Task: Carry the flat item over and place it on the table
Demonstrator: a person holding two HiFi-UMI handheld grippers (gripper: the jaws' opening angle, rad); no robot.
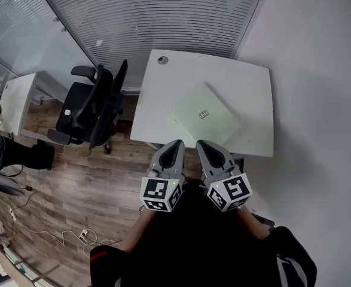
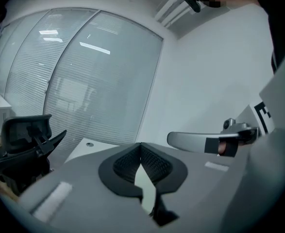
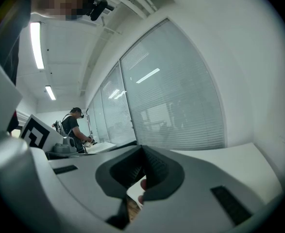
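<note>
flat item (image 1: 203, 115) lies diagonally on the desk (image 1: 163, 91), just up-frame of the right gripper (image 1: 201, 143); left gripper (image 1: 178, 142) beside it; both sets of fingers closed, empty.

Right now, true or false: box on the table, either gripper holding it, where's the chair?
1. The flat pale box lies on the white table. True.
2. The left gripper grips the box. False: its fingers are together on nothing, short of the box.
3. The black office chair stands left of the table. True.
4. The right gripper is wide open. False: it is shut and empty.
</note>
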